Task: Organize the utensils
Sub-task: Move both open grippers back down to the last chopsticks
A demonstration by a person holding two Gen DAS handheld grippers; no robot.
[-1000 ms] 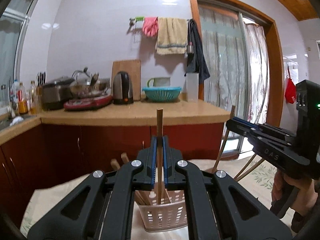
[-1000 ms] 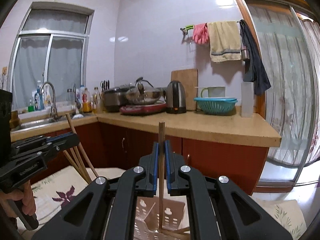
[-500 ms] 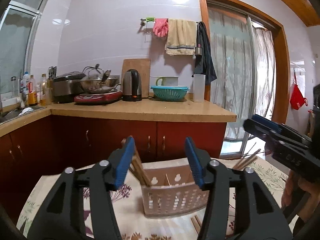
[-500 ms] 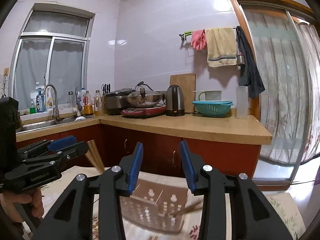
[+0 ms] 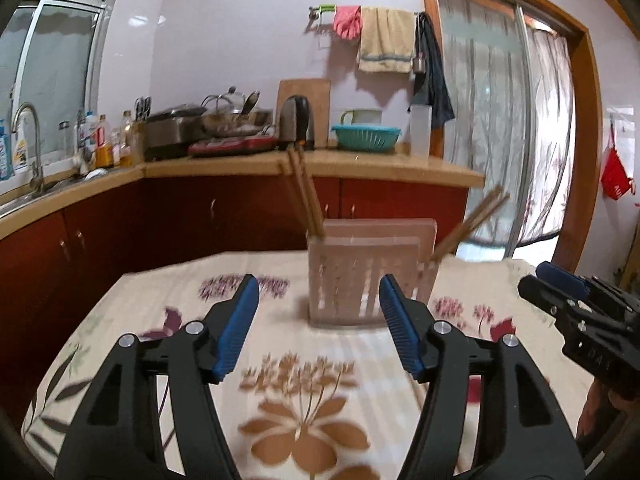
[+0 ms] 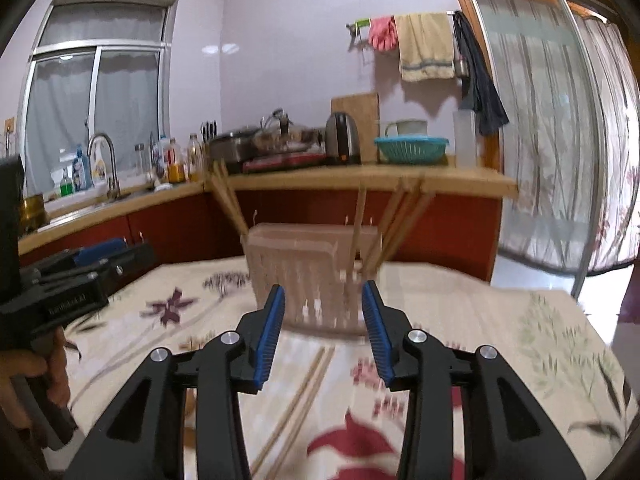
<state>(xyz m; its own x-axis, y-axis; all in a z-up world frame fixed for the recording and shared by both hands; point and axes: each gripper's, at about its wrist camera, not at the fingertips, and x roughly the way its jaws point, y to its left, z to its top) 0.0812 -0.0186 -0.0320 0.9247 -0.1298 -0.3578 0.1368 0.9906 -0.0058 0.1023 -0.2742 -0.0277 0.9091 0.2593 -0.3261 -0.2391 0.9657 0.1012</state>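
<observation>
Both tongs, left and right, are open and hold nothing, having just opened. Chopsticks stand in the basket. Two more lie on the tabletop.

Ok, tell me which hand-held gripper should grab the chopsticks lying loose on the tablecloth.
Right. The loose chopsticks lie just below the open, empty right hand-held gripper; the left view shows none near its own.

— We're seeing our left gripper: black angular arms, ribbed blue pads, round silver screws at the joints.

— Same build on our right gripper, and the left one's black body carries small white lettering, too blurred for us to read.
</observation>
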